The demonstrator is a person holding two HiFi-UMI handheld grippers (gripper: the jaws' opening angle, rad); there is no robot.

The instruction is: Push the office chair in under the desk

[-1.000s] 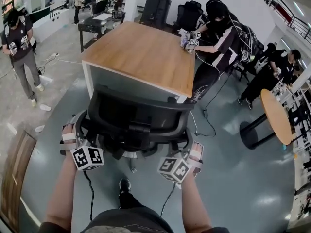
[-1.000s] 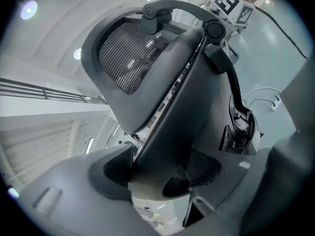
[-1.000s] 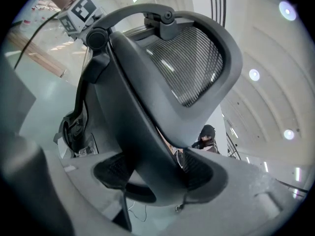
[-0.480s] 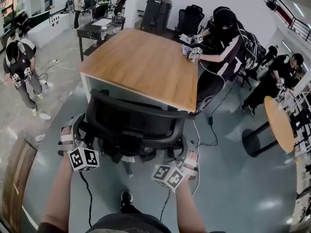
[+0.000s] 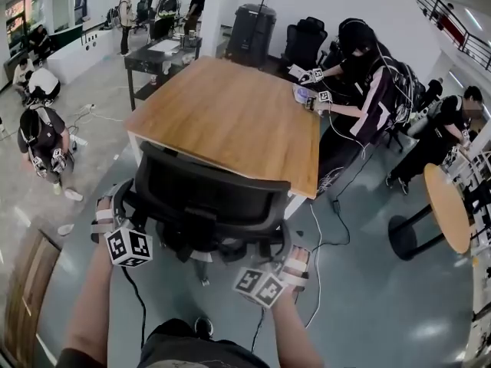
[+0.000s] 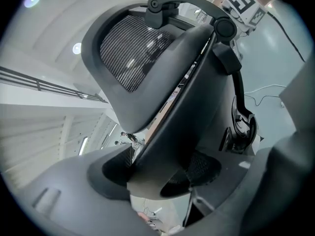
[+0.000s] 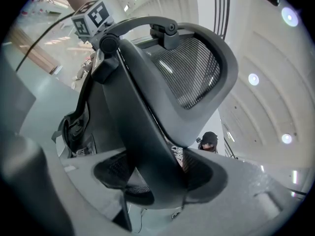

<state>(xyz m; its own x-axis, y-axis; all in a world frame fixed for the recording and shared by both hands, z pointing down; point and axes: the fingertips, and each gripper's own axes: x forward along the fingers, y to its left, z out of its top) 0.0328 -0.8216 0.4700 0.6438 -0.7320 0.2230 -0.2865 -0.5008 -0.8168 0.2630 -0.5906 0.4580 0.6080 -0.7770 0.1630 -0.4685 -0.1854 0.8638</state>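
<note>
Both locked: left claw and right claw clamp the chair by its back, right at the near edge of the bench. Push unevenly and it could swivel, catching a side on the bench.

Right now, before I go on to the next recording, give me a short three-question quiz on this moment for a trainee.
1. True or false: the left gripper is open, with nothing between its fingers.
2. Where is the office chair? A: lying on its side. B: upright, its back at the near edge of the desk. C: beside the round table.
3. Fill in: the right gripper is shut on the ____.
Key: 1 false, its fingers clamp the edge of the chair's back. 2 B. 3 office chair.
</note>
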